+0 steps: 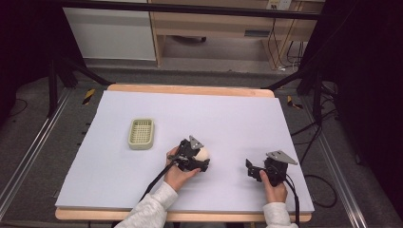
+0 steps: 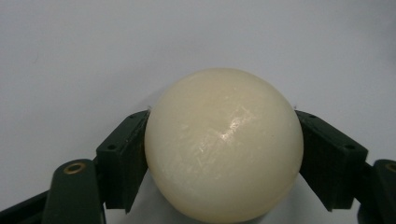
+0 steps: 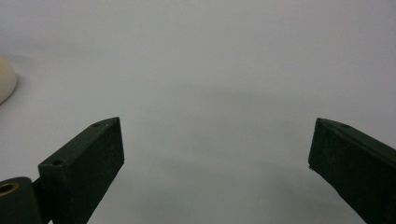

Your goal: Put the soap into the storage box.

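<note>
A cream-coloured round soap-like ball (image 2: 224, 144) sits between the two black jaws of my left gripper (image 2: 223, 154), which press on both its sides. From above, the ball (image 1: 203, 153) peeks out at the tip of the left gripper (image 1: 205, 159) near the table's middle front. My right gripper (image 1: 251, 169) rests further right, jaws spread wide over bare table (image 3: 217, 154). A sliver of the ball (image 3: 5, 79) shows at the left edge of the right gripper view.
A pale green slotted soap dish (image 1: 141, 133) lies on the white tabletop (image 1: 228, 114) to the left of the left gripper. Black frame legs and cables stand beyond the table's edges.
</note>
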The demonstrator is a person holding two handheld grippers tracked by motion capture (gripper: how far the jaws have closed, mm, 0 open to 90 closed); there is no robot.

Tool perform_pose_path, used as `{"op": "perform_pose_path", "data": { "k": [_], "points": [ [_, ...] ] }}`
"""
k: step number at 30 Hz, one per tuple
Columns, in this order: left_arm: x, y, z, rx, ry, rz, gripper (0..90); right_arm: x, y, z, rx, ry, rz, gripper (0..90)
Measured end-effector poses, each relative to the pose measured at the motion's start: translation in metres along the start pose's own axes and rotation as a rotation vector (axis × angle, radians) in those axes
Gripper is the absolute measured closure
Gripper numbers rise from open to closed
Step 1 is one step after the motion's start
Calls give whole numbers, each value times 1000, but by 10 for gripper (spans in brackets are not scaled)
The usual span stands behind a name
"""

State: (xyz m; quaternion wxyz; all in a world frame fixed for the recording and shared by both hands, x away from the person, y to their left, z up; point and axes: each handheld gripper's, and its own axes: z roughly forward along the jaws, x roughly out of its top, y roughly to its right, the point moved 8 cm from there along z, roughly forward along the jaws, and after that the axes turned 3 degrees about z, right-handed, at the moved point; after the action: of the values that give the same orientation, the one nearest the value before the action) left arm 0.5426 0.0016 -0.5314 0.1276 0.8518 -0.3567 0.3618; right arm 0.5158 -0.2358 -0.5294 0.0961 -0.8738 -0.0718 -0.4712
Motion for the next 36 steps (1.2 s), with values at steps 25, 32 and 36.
{"op": "perform_pose_path", "data": {
  "k": [25,32,36],
  "points": [
    [3,-3,-18,-13,-1,9,240,0,0,0,0,1,1,38],
    [3,-9,-31,-15,11,6,240,0,1,0,-3,4,0,38],
    [3,-14,-39,-11,20,4,240,0,1,0,-1,2,0,38]
  ]
}}
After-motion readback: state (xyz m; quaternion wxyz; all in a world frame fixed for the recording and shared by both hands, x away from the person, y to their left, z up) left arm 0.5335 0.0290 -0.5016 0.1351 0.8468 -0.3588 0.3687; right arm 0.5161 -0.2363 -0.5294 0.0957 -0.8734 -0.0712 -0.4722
